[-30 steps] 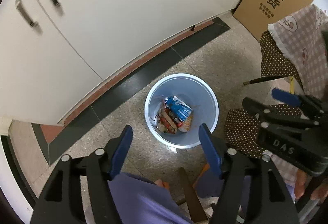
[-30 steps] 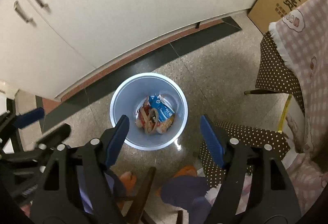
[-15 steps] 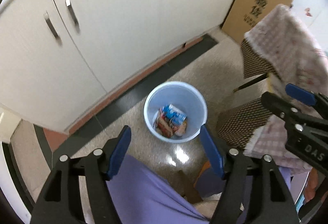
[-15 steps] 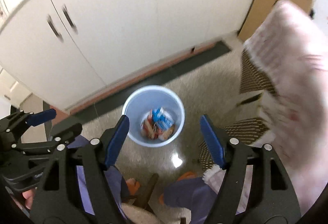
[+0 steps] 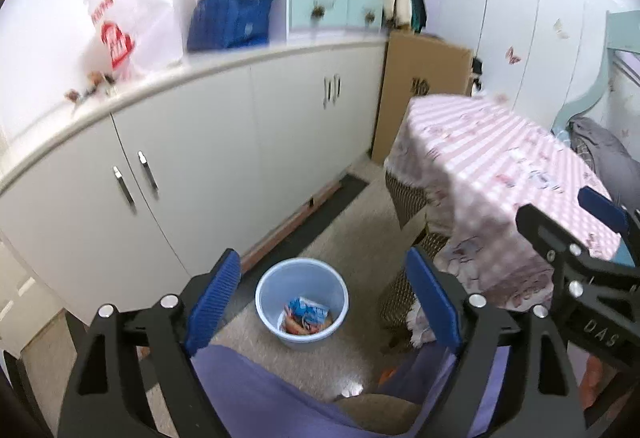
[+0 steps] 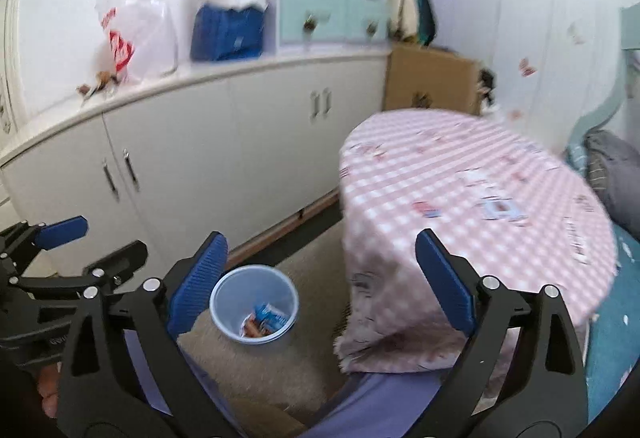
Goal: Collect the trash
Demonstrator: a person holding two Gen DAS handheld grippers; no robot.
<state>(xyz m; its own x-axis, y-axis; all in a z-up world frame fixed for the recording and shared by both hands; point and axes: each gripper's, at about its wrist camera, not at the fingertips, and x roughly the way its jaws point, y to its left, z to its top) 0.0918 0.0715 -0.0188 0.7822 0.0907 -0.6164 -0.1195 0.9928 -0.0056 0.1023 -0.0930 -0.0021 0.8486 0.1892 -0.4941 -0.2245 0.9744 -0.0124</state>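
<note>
Our left gripper [image 5: 326,300] and right gripper [image 6: 320,278] have just been opening, both released and empty; we tilt them down over the bin [image 5: 302,304] of wrappers [image 5: 306,318].

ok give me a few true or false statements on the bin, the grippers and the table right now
1. The blue bin already has wrappers in it. True.
2. The left gripper is shut on a wrapper. False: its jaws have just been opening and nothing is between them.
3. The right gripper is open and empty. True; its jaws have also just been opening.
4. The bin stands on the checked tablecloth. False: it stands on the floor beside the table.
5. The white cupboards have a door open. False: all doors in view are closed.
</note>
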